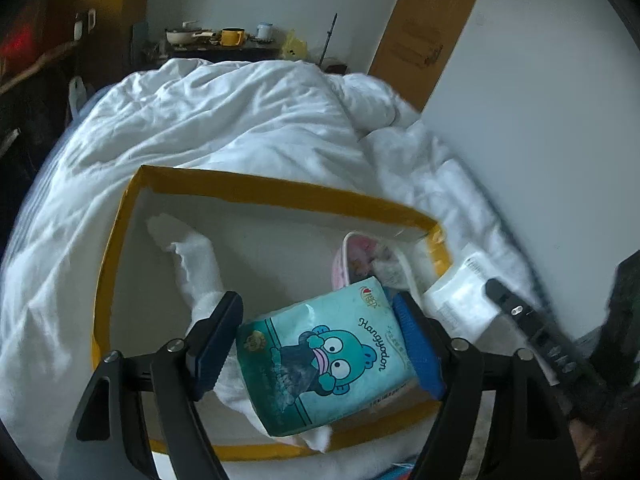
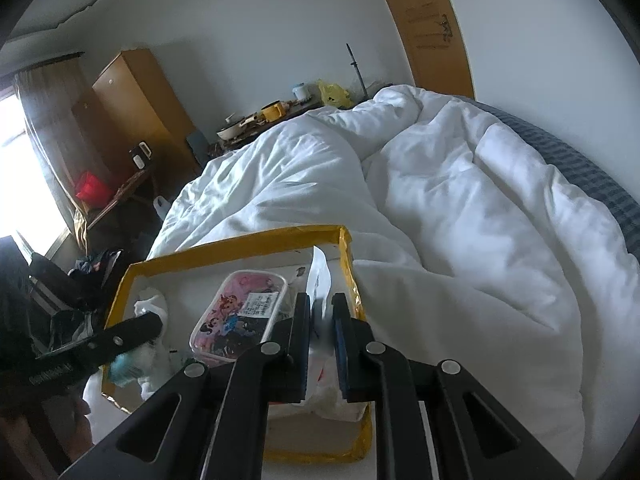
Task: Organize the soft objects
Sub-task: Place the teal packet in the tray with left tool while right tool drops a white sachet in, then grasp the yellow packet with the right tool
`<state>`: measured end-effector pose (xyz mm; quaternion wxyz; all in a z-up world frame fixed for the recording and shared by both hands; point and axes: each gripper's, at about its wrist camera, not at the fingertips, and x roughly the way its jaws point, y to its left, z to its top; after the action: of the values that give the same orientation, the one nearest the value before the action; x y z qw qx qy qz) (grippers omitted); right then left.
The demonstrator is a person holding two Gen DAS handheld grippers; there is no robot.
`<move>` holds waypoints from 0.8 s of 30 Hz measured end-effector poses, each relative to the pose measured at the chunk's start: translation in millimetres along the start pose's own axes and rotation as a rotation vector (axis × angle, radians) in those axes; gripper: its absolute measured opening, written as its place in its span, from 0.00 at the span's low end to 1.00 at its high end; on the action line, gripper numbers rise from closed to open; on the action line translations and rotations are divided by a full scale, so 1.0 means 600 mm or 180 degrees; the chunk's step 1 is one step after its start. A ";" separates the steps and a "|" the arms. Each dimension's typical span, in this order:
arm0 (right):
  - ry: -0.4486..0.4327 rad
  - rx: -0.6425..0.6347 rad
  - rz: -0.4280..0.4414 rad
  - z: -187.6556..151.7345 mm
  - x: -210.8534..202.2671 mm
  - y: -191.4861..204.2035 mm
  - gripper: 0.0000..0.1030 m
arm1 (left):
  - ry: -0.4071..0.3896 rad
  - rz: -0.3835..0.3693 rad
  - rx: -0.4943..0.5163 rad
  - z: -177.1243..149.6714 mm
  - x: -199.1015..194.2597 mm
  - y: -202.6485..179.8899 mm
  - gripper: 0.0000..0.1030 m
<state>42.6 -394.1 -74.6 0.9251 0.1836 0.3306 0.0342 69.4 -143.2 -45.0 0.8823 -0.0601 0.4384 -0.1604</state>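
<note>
Teal tissue pack [image 1: 320,364] lies diagonally between left claw [image 1: 316,340] fingers.

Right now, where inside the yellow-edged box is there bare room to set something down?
Bare floor lies along the far wall of the yellow-edged box, between the white cloth and the pink pouch. The near right side is crowded by the teal tissue pack.

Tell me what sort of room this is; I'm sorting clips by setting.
Most likely a bedroom: a bed under a rumpled white duvet, a wooden wardrobe by a curtained window, and a cluttered side table.
</note>
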 end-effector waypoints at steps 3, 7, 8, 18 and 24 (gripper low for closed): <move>0.0131 0.0067 0.0075 -0.006 0.014 -0.008 0.16 | 0.0122 0.0102 0.0114 -0.012 0.022 -0.005 0.75; 0.0042 0.0074 0.0047 -0.011 0.003 -0.013 0.50 | 0.0104 -0.0023 0.0063 -0.017 0.014 0.005 0.80; -0.0011 0.0115 0.0052 -0.011 -0.004 -0.014 0.57 | 0.0116 -0.0086 0.0027 -0.014 0.011 0.009 0.82; 0.0101 0.0122 0.0626 -0.043 -0.123 0.012 0.65 | -0.0197 -0.0446 -0.0195 -0.011 -0.077 0.045 0.88; 0.0116 -0.0311 0.0875 -0.179 -0.251 0.029 0.67 | -0.0226 -0.0873 0.0096 -0.097 -0.180 0.035 0.90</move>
<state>-141.0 -371.5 -54.6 0.9134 0.1813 0.3170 0.1800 -32.8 -84.9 -4.3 0.8679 -0.1118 0.3921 -0.2838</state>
